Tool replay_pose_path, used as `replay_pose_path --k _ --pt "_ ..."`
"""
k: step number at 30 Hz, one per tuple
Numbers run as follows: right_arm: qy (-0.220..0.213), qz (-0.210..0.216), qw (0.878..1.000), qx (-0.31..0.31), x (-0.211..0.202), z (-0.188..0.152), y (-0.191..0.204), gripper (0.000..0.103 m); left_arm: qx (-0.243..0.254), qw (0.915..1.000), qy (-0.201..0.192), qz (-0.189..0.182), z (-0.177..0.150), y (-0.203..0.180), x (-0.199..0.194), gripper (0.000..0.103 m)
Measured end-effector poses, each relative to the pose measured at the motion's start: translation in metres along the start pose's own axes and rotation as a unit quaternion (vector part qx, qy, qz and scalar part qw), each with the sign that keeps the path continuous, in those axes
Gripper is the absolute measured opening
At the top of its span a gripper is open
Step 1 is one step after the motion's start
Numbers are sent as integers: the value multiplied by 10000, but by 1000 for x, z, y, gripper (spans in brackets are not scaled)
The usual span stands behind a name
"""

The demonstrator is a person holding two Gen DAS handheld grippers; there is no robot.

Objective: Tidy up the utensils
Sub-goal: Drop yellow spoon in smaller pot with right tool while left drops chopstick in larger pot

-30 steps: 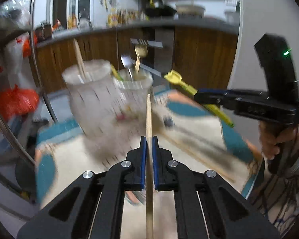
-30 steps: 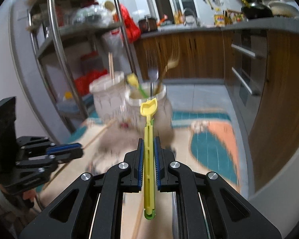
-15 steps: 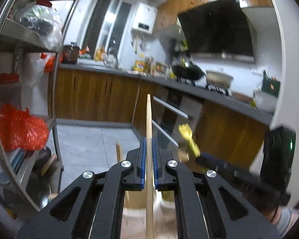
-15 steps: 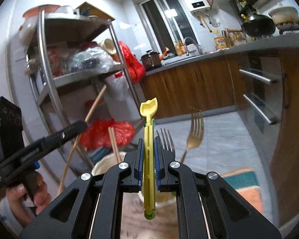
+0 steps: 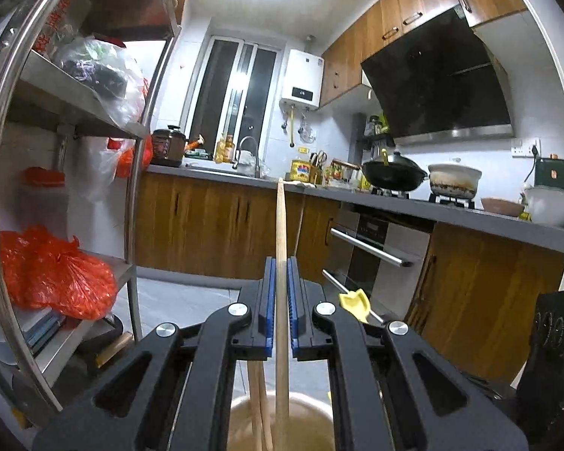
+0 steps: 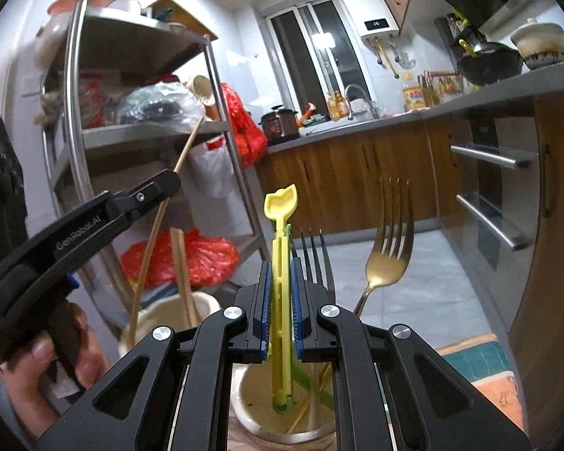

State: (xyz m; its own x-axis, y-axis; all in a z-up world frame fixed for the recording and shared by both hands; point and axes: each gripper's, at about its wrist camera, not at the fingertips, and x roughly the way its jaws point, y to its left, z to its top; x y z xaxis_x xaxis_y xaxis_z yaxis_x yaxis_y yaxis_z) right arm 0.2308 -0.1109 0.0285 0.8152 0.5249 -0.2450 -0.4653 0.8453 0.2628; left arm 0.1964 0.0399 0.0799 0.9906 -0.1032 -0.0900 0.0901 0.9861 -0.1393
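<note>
My left gripper point(image 5: 281, 293) is shut on a wooden chopstick point(image 5: 281, 233), held upright with its lower end inside a beige cup point(image 5: 312, 419) that holds other chopsticks point(image 5: 257, 394). My right gripper point(image 6: 281, 297) is shut on a yellow plastic utensil point(image 6: 281, 263), upright, its lower end down in a second cup point(image 6: 252, 409). That cup holds a gold fork point(image 6: 389, 248) and a dark fork point(image 6: 314, 259). In the right wrist view the left gripper point(image 6: 146, 195) holds its chopstick point(image 6: 154, 233) over the chopstick cup point(image 6: 161, 314).
A steel shelf rack point(image 5: 56, 120) with red bags point(image 5: 52, 274) stands at the left. Wooden kitchen cabinets point(image 5: 206, 221), an oven point(image 5: 372, 255) and a worktop with a wok point(image 5: 393, 173) lie behind. A patterned mat point(image 6: 481, 360) covers the surface under the cups.
Both grippers have tilted upright and come over the cups. The chopstick and the yellow utensil now stand vertically with their lower ends inside their cups.
</note>
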Motion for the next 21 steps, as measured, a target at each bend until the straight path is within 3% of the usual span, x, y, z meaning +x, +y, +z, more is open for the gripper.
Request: replay_pose_path --k 5,13,21 --pt "66 -94 9998 -192 1 -8 1 11 217 9996 112 -112 -12 0 -13 6" --pt "344 -157 9984 -429 -12 -15 4 11 461 9965 652 -263 -31 2 -36 6" --pt "712 -211 9960 -494 -16 -19 8 13 682 9918 1062 -183 -41 -4 -46 9"
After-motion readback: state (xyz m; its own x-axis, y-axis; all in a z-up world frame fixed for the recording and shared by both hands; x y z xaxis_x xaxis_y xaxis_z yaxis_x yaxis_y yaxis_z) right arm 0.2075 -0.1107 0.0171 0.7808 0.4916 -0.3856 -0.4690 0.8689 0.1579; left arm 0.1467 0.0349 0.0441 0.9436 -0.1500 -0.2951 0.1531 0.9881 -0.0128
